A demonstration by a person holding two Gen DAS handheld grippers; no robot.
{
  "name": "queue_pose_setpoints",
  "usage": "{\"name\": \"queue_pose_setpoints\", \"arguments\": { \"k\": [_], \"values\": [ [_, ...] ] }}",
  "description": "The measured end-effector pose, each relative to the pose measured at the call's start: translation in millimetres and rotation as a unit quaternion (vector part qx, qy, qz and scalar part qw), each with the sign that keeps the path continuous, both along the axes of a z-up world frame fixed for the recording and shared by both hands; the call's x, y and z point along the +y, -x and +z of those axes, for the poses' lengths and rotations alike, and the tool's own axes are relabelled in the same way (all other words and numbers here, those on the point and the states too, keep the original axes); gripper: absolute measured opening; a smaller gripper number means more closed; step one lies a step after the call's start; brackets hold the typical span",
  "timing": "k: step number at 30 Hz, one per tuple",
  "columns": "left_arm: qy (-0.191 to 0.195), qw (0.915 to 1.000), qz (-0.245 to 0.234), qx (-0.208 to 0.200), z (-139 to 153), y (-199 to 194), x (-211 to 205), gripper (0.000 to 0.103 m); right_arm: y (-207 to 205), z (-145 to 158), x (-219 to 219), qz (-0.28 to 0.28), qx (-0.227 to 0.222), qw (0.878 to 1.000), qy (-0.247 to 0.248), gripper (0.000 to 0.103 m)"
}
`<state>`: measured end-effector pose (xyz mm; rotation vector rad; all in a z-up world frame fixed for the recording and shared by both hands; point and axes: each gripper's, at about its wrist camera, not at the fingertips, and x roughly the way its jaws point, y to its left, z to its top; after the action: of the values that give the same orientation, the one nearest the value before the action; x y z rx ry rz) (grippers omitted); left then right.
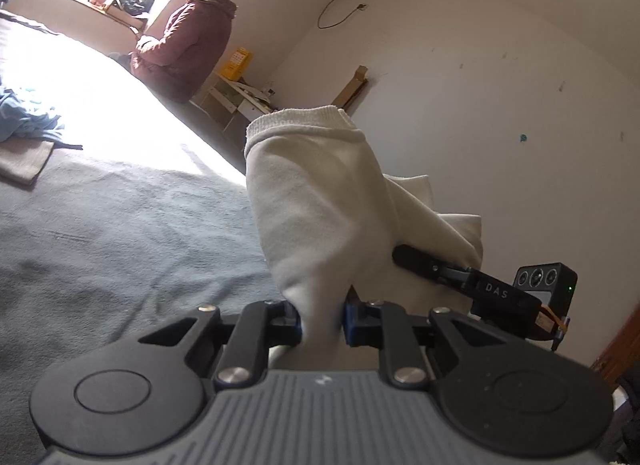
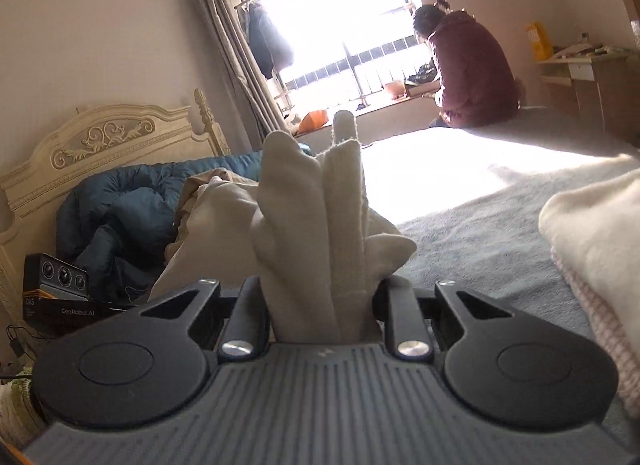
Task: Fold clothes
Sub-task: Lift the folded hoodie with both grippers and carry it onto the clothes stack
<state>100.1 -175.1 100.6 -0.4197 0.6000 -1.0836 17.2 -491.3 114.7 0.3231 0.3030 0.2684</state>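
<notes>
Left tongs [image 1: 322,321]: clamped on a bunched fold of the cream-white knit garment [image 1: 320,201], which stands up in front of the camera.
Right tongs [image 2: 324,305]: clamped on another ribbed edge of the same garment [image 2: 316,225].
Garment: held up above the grey carpet-like bed cover [image 1: 120,225].
Background: a seated person in a maroon hooded jacket [image 2: 472,73] faces the bright window [image 2: 340,5].
</notes>
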Motion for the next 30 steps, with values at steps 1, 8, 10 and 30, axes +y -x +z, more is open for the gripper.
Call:
{"name": "queue_pose_setpoints", "arguments": {
  "k": [1,8,10,30],
  "values": [
    [0.0,0.9999,-0.011,-0.008,10,5,-16,0.019,12,11,-10,-0.014,-0.014,1.0,0.012,0.018],
    [0.014,0.9961,-0.067,-0.056,53,13,-154,0.019,55,80,-90,-0.134,-0.054,0.978,0.147,0.018],
    [0.019,0.9952,-0.077,-0.058,56,14,-192,0.019,56,92,-113,-0.165,-0.055,0.967,0.188,0.018],
    [-0.005,0.9932,-0.102,-0.056,5,-49,-361,0.019,-53,66,-271,-0.217,-0.01,0.936,0.277,0.018]
  ]
}}
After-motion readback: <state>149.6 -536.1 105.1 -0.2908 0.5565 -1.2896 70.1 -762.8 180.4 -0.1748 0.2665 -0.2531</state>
